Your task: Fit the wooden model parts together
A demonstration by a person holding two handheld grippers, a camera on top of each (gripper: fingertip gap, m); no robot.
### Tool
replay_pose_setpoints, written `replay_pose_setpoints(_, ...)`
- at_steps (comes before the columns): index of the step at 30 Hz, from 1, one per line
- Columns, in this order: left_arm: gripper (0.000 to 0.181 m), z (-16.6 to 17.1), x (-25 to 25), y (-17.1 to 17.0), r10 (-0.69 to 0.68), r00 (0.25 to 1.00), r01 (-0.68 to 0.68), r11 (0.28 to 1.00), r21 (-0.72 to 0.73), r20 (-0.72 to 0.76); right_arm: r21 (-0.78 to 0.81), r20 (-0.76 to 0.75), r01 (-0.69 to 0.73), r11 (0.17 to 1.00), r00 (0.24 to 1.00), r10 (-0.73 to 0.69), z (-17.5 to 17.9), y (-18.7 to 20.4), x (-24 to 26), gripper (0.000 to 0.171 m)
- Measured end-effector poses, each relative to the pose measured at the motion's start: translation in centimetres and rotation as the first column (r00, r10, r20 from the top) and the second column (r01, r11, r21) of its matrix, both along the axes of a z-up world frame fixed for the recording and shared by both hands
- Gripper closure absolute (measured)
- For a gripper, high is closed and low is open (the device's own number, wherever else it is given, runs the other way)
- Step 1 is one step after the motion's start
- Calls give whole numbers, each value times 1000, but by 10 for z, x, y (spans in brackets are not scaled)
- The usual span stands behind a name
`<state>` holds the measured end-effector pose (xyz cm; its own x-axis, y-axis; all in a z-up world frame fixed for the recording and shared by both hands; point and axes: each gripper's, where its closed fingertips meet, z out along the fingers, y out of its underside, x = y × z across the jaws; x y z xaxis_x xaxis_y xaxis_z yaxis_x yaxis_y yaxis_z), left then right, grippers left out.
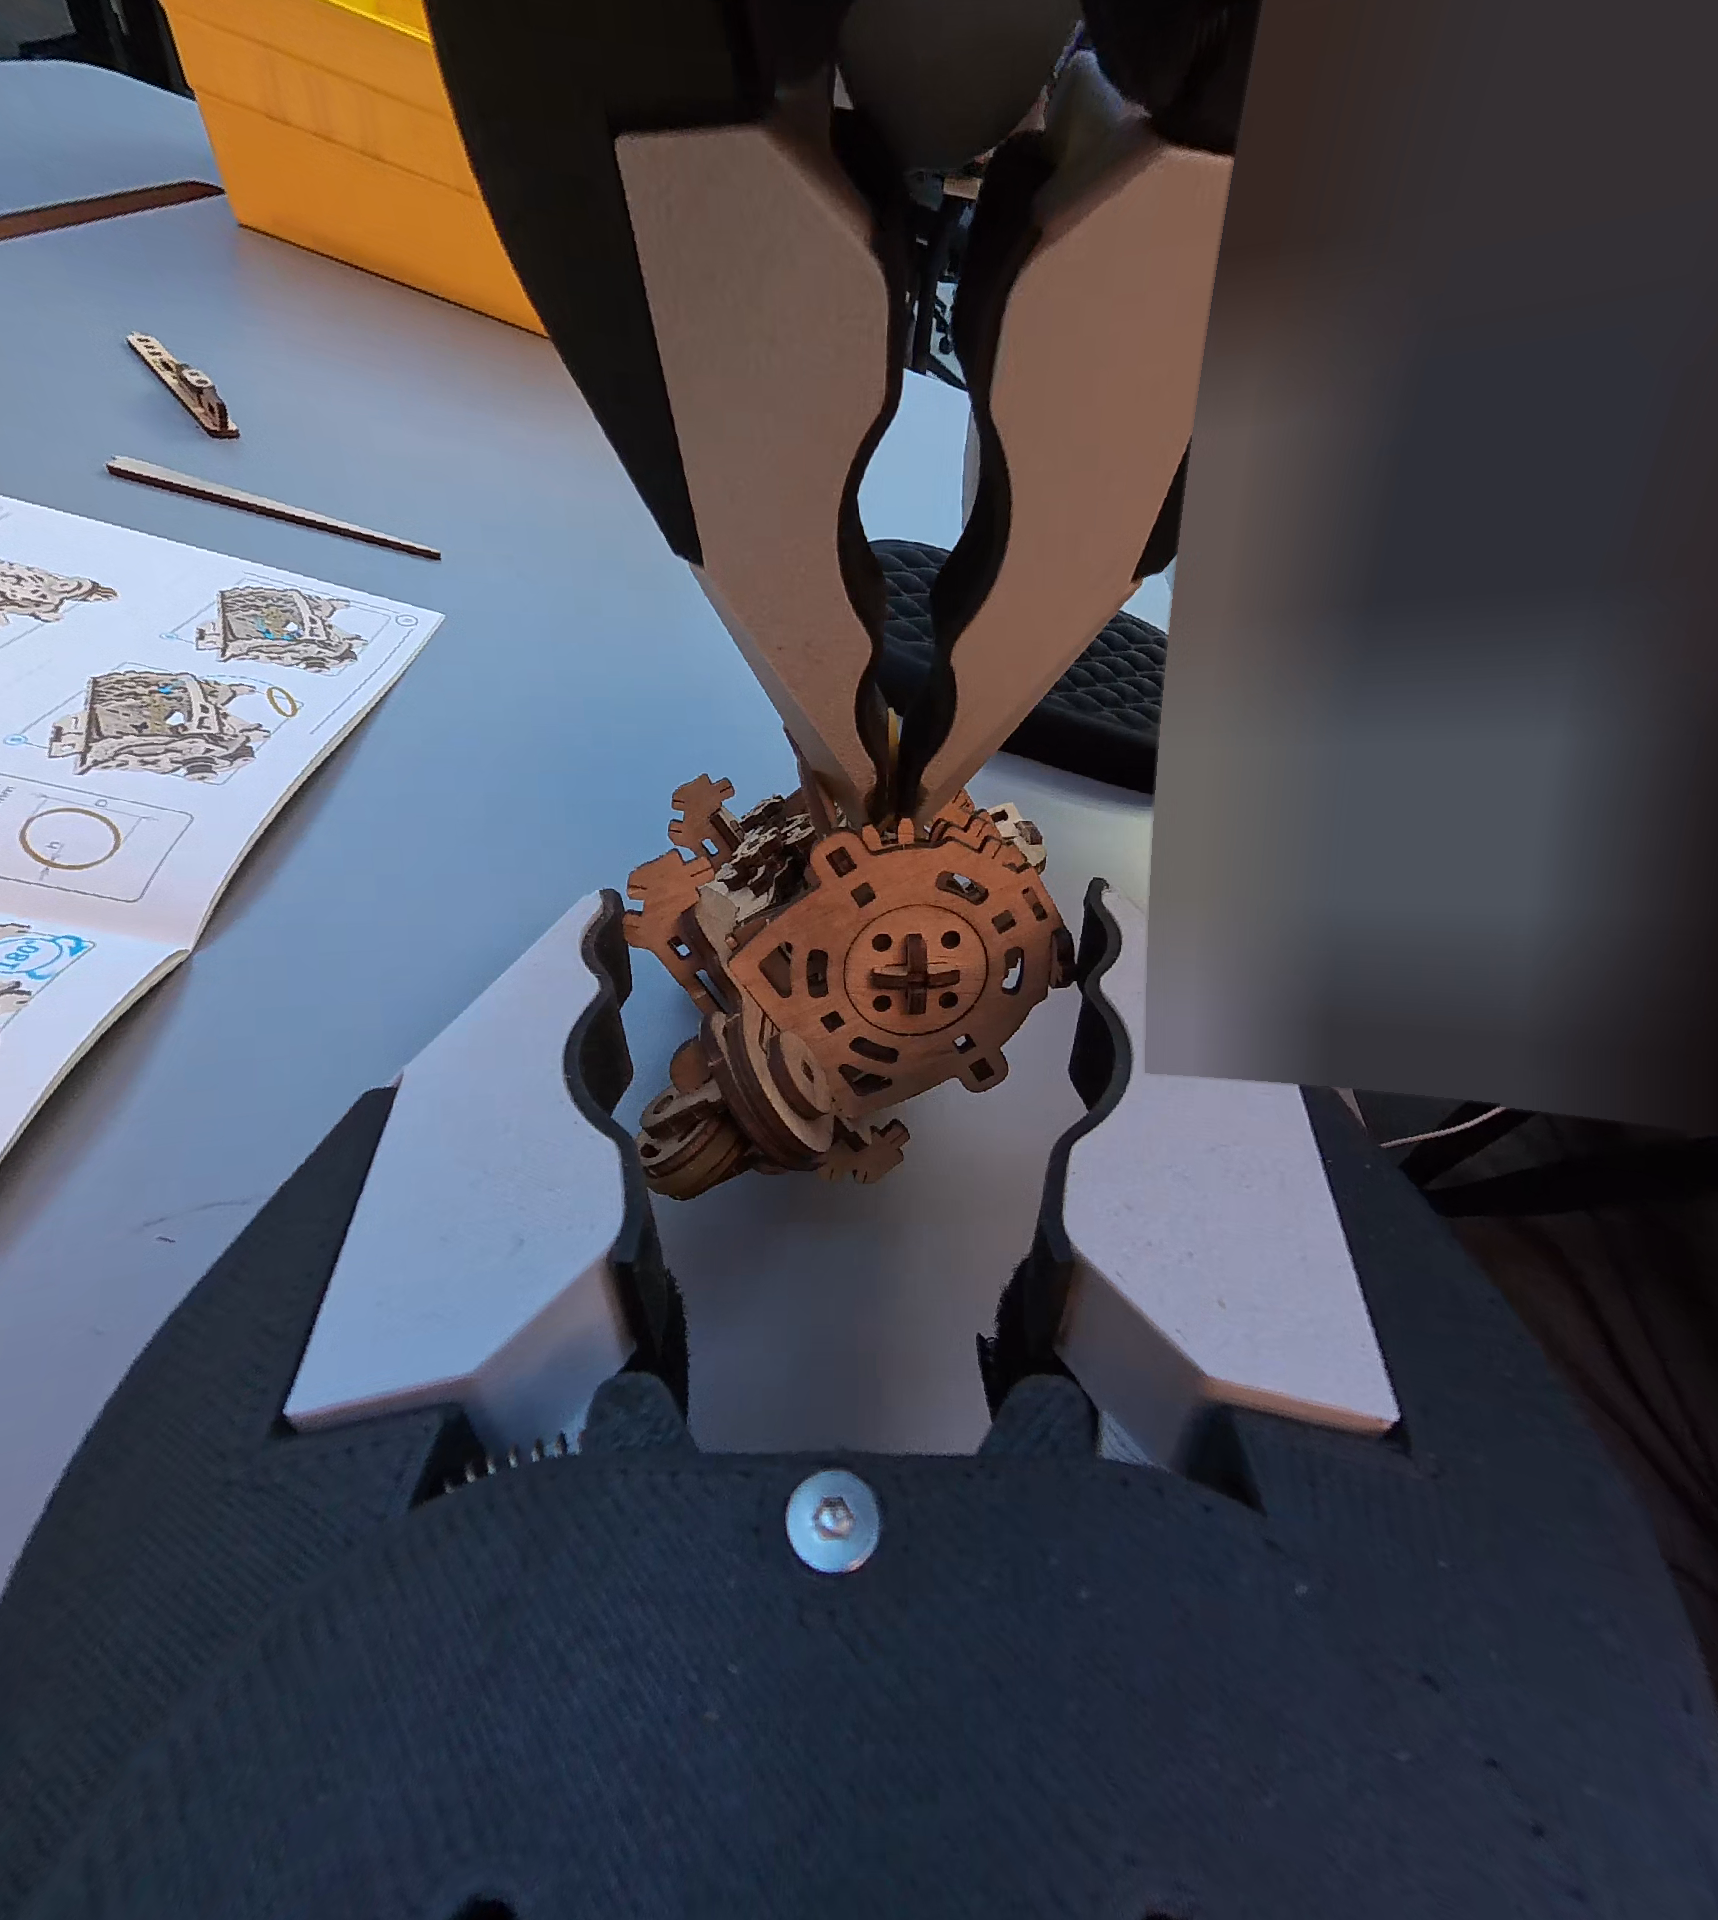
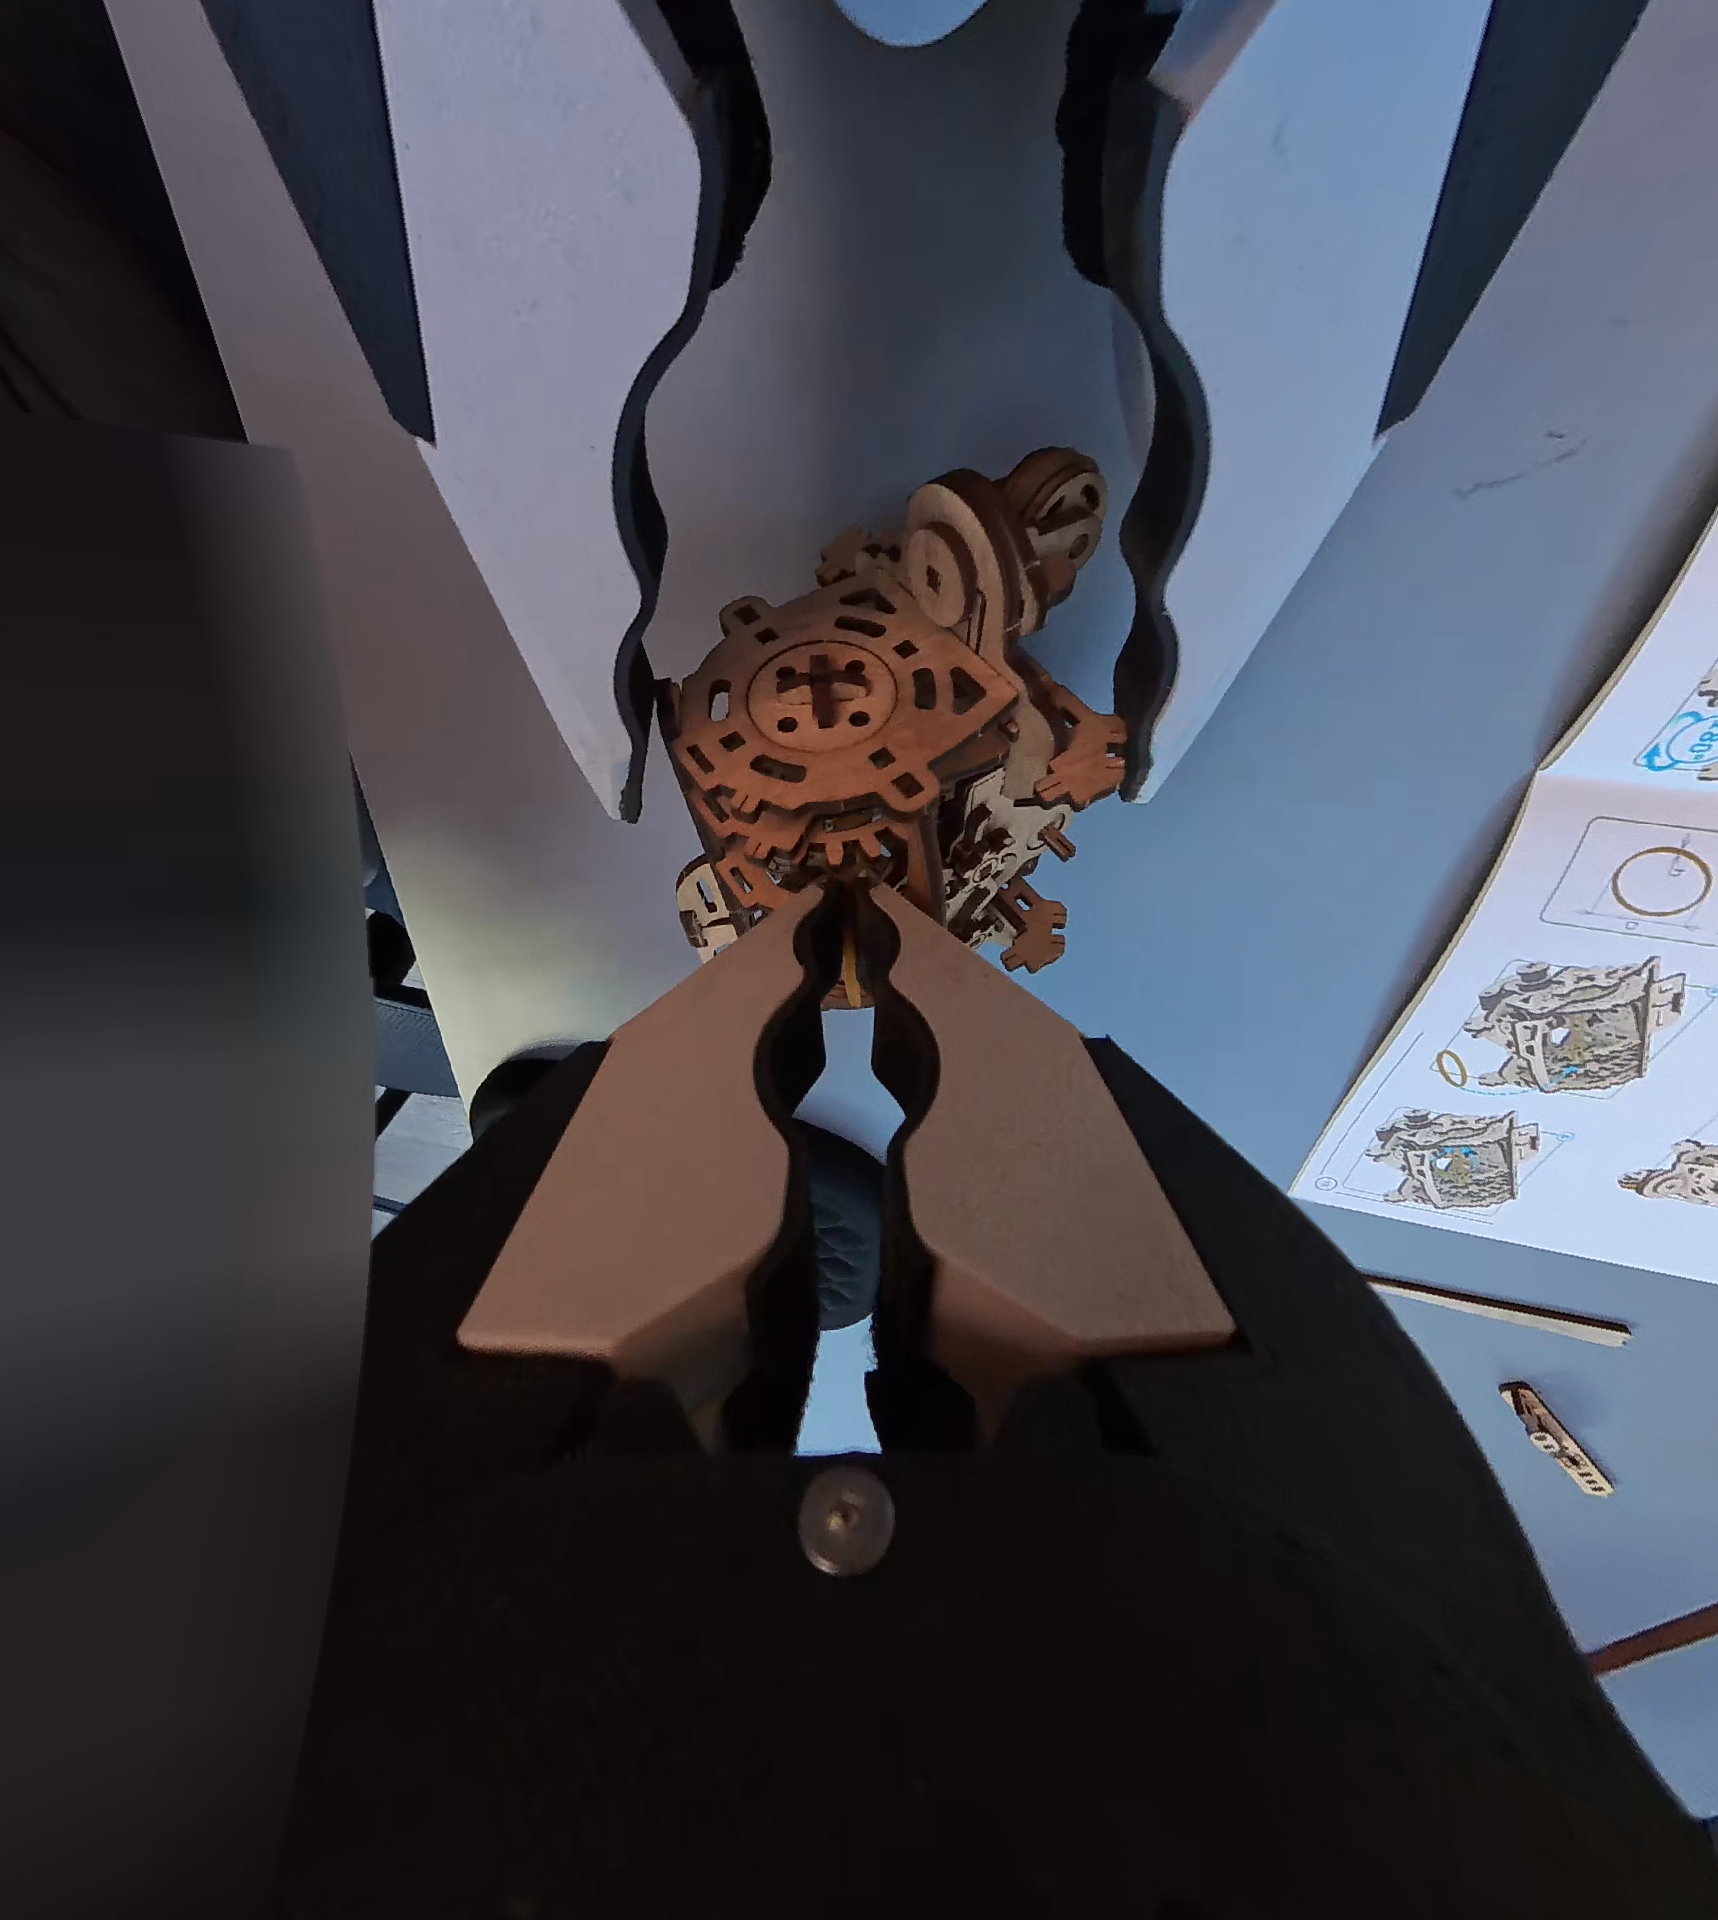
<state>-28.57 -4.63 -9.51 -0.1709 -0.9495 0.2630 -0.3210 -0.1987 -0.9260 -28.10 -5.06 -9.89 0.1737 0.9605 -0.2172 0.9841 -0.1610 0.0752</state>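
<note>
A brown laser-cut wooden model (image 1: 876,977) sits tilted on the grey table (image 1: 481,436). A round plate with a cross slot faces up, and wheels show at its low end. My left gripper (image 1: 853,914) has its jaws wide, and both pads touch the model's sides, gripping it. In the right wrist view the left gripper (image 2: 884,790) reaches in from the top around the model (image 2: 834,727). My right gripper (image 2: 850,899) is shut on a thin yellow band (image 2: 853,971), with its tips at the model's edge. The right gripper also shows in the left wrist view (image 1: 886,805).
An open instruction booklet (image 1: 107,748) lies left of the model and also shows in the right wrist view (image 2: 1613,987). Beyond it lie a thin wooden stick (image 1: 273,509) and a small notched wooden part (image 1: 185,384). A yellow box (image 1: 346,156) stands at the back. A black seat (image 1: 1073,675) is past the table edge. Left and right tips are no more than a few centimetres apart.
</note>
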Motion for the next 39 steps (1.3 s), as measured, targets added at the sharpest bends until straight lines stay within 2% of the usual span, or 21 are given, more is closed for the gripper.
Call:
replay_pose_setpoints(9, 96, -1, -1, 1, 0, 1000, 0, 1000, -8, -4, 56, -92, -56, 997, 994, 61, 0, 1, -4, 171)
replay_pose_setpoints(21, 96, 0, 0, 1, 2, 1000, -2, 1000, -15, -2, 119, -203, -5, 993, 979, 29, -2, 1, -7, 171)
replay_pose_setpoints(27, 96, 0, 0, 1, 2, 1000, -2, 1000, -20, -2, 129, -212, -11, 992, 977, 38, -2, 2, -7, 171)
replay_pose_setpoints(35, 96, 0, 0, 2, 3, 1000, -3, 1000, -31, -3, 115, -147, -13, 993, 989, 30, 2, 4, -4, 169)
replay_pose_setpoints(39, 96, 0, 0, 2, 3, 1000, -3, 999, -31, -2, 112, -177, -12, 994, 984, 32, 5, 6, -5, 167)
